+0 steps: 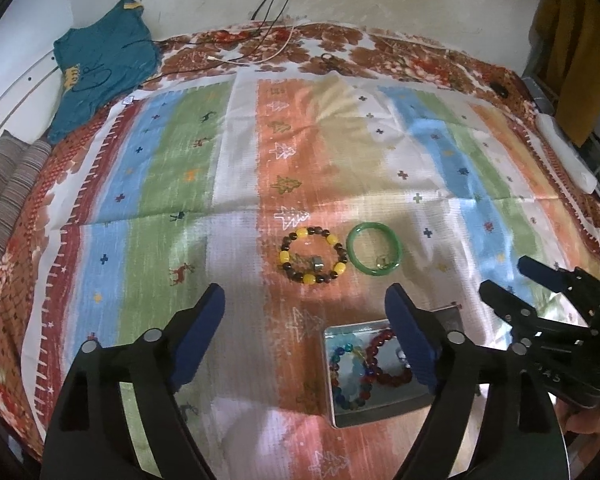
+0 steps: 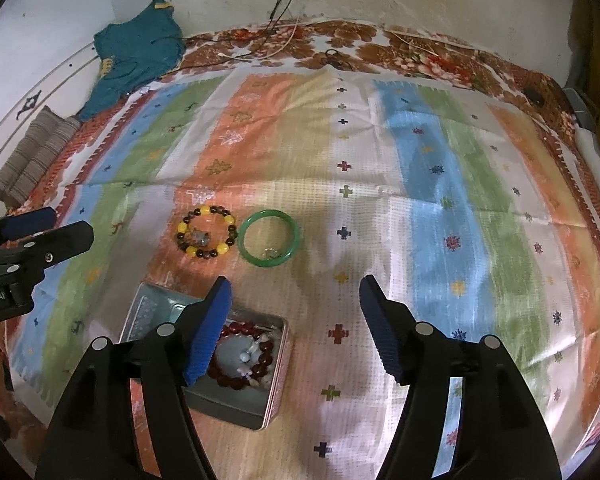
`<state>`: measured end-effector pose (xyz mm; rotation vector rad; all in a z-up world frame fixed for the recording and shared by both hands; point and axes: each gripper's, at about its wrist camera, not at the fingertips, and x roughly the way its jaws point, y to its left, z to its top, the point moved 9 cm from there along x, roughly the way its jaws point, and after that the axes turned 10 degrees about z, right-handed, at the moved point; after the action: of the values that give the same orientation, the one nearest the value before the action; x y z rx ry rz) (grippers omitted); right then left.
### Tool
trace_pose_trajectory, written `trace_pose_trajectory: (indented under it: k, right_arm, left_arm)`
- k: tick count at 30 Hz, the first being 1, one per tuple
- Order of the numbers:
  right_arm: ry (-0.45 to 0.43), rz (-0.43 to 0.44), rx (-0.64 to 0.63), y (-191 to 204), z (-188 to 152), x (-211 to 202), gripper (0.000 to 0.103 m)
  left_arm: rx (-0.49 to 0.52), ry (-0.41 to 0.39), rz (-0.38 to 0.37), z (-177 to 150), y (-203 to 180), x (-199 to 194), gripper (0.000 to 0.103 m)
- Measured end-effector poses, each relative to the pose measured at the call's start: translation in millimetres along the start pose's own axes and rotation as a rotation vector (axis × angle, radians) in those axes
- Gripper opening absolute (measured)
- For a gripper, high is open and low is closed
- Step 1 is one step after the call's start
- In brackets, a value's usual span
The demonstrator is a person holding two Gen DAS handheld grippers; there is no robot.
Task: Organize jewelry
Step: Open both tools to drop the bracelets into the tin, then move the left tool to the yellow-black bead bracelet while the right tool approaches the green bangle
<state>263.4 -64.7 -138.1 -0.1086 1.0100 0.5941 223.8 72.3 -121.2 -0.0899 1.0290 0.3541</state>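
Observation:
A yellow-and-brown bead bracelet (image 1: 312, 256) (image 2: 207, 231) lies on the striped cloth, with a green bangle (image 1: 375, 254) (image 2: 270, 238) just to its right. Nearer me, an open metal tin (image 1: 342, 420) (image 2: 278, 396) holds a red bead bracelet (image 1: 388, 360) (image 2: 242, 354) and a multicoloured bead bracelet (image 1: 350, 376). My left gripper (image 1: 306, 316) is open and empty, above the cloth in front of the bracelets; its right finger hangs over the tin. My right gripper (image 2: 296, 304) is open and empty, its left finger over the tin. Each gripper shows in the other view (image 1: 512, 280) (image 2: 48, 228).
The striped cloth (image 1: 236, 184) lies over a floral bedspread (image 1: 340, 44). A teal shirt (image 1: 100, 68) and cables (image 1: 272, 44) lie at the back by the wall. Folded striped fabric (image 1: 8, 192) sits at the left edge. A white object (image 1: 568, 152) lies at the right edge.

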Motion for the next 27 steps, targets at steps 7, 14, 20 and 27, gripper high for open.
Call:
trace_pose_trajectory:
  k: [7, 14, 20, 27]
  right_arm:
    - [-0.023, -0.009, 0.0, -3, 16, 5, 0.072]
    - [0.001, -0.019, 0.002, -11, 19, 19, 0.074]
    - [0.015, -0.015, 0.004, -13, 22, 34, 0.075]
    - [0.043, 0.008, 0.007, -13, 23, 53, 0.075]
  left_arm:
    - [0.001, 0.002, 0.022, 10, 1, 13, 0.09]
    - [0.014, 0.015, 0.058, 18, 6, 34, 0.092]
    - [0.018, 0.044, 0.066, 20, 7, 54, 0.092]
    - [0.014, 0.064, 0.056, 22, 8, 69, 0.092]
